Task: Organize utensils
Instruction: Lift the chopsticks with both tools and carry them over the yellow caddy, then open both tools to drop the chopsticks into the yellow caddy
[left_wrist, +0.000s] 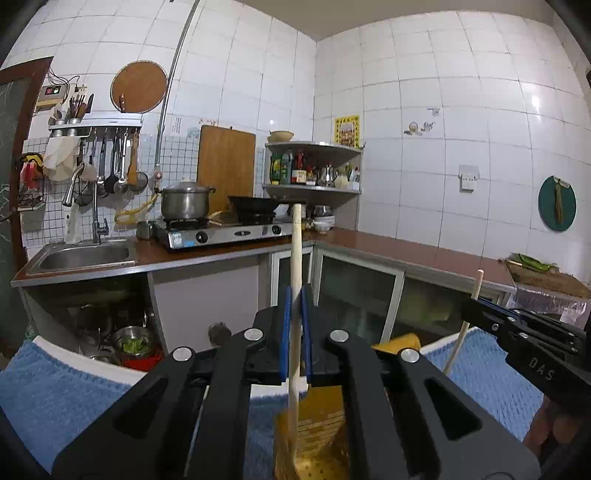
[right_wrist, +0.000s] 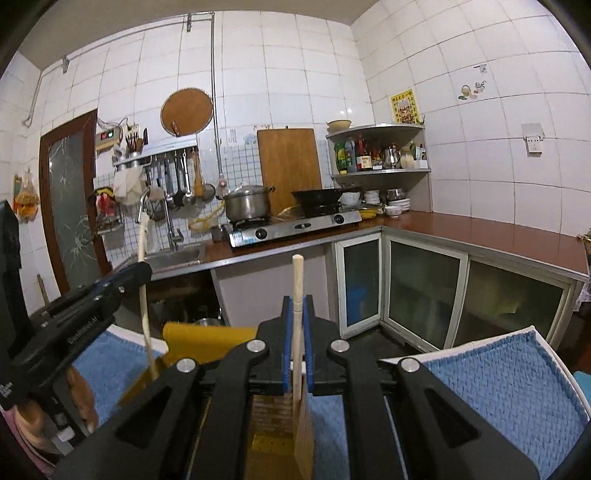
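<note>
Below, blue towel (left_wrist: 74, 398); tiled kitchen beyond.

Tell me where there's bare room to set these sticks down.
Blue towel is bare right of the right tongs, and left of the left tongs too. Between them the yellow holder and both wooden sticks crowd the middle.

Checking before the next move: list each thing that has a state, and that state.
left gripper: shut on left chopstick, upright
right gripper: shut on right chopstick, upright
yellow holder: below both chopsticks, on blue towel
pot: lidded, on stove
</note>
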